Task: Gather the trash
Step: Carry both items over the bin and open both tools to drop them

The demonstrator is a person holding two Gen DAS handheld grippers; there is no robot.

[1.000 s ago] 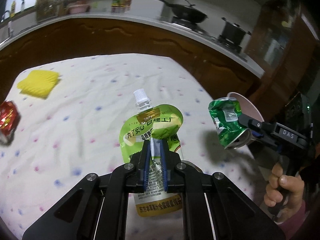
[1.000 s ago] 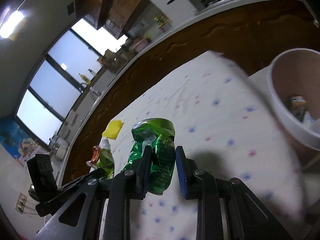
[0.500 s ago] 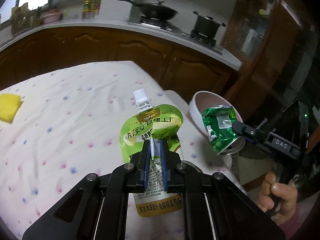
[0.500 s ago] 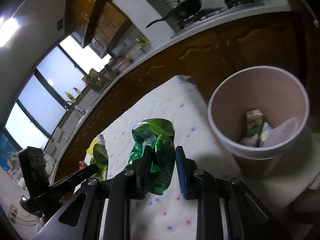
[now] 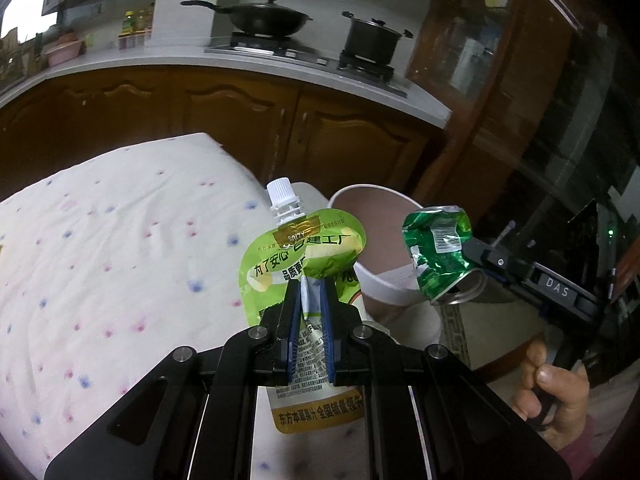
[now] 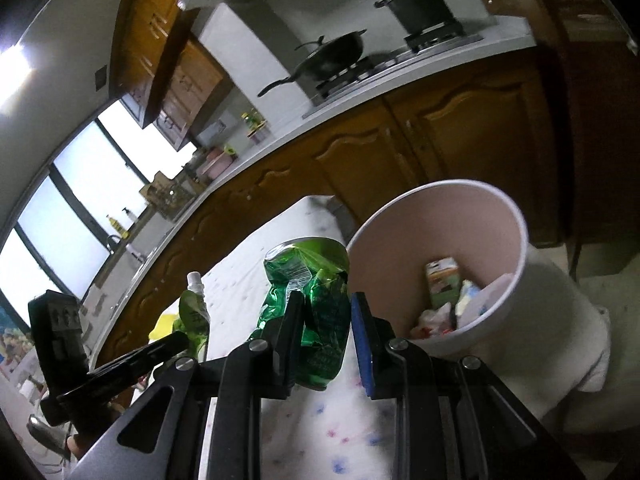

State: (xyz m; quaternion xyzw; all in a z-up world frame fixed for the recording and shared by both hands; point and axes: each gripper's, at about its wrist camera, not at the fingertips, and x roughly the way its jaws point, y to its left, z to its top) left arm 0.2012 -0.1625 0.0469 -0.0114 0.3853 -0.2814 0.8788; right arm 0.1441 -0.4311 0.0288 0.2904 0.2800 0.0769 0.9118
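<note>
Left hand-held gripper (image 5: pixel 310 294) is clamped tight on a green spout pouch (image 5: pixel 304 256), held over the spotted surface (image 5: pixel 100 248). Right hand-held gripper (image 6: pixel 326 314) pinches a crushed green can (image 6: pixel 316 300) just beside the pink bin (image 6: pixel 516 216), which already holds some trash. Wok (image 5: pixel 264 20) and pot (image 5: pixel 372 40) sit on the stove behind.

place: home kitchen | evidence: wok (image 5: pixel 266 20), stockpot (image 5: pixel 372 42), wooden cabinets (image 5: pixel 240 120)

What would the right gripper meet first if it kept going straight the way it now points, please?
Probably the pink bin: the right gripper, shut on the crushed green can, points toward its near rim, though depth is hard to judge.
</note>
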